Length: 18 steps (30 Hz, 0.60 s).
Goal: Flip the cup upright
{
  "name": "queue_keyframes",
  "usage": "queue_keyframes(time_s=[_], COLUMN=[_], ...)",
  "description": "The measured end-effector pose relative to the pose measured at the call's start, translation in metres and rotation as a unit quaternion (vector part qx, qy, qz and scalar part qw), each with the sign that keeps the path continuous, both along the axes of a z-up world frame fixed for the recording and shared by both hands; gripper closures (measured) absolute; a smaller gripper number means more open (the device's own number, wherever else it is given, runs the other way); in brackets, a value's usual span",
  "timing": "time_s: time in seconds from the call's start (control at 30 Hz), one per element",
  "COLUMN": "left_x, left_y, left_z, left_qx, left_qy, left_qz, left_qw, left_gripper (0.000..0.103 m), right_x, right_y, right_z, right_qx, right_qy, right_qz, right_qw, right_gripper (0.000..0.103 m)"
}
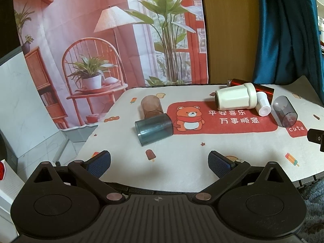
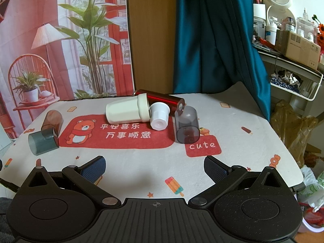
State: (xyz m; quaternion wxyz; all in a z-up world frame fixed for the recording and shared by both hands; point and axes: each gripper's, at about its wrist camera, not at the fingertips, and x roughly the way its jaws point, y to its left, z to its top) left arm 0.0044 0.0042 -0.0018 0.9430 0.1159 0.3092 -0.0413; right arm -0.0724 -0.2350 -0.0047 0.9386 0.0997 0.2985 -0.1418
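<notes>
Several cups lie on their sides on a bear-print mat (image 1: 202, 154) (image 2: 141, 162). A blue-grey translucent cup (image 1: 154, 129) (image 2: 43, 141) lies at the left, touching a brown translucent cup (image 1: 151, 106) (image 2: 52, 121) behind it. A large cream cup (image 1: 235, 99) (image 2: 127, 110), a small white cup (image 1: 263, 106) (image 2: 159, 119), a shiny red cup (image 1: 253, 86) (image 2: 164, 100) and a smoky grey cup (image 1: 285, 111) (image 2: 187, 124) lie at the right. My left gripper (image 1: 160, 163) is open and empty, near the mat's front edge. My right gripper (image 2: 155, 168) is open and empty, in front of the grey cup.
A printed backdrop (image 1: 101, 40) hangs behind the table, with a wooden panel (image 2: 149, 40) and a teal curtain (image 2: 212, 40) to its right. A cluttered shelf (image 2: 293, 60) and plastic bags (image 2: 293, 125) stand at the far right. The table edge (image 1: 307, 182) falls off at front right.
</notes>
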Motion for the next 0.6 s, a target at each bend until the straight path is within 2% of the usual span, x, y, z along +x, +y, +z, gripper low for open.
queue_keyframes(time_s=[0.6], left_x=[-0.0003], left_y=[-0.0011], left_z=[0.0013], left_qx=[-0.001], left_qy=[-0.003], left_qz=[0.005], left_qw=[1.0], left_gripper=[0.0], right_x=[0.0003], right_y=[-0.0005], right_z=[-0.0003], right_qx=[0.001], right_qy=[0.001], right_qz=[0.0], right_qw=[1.0], right_gripper=[0.0])
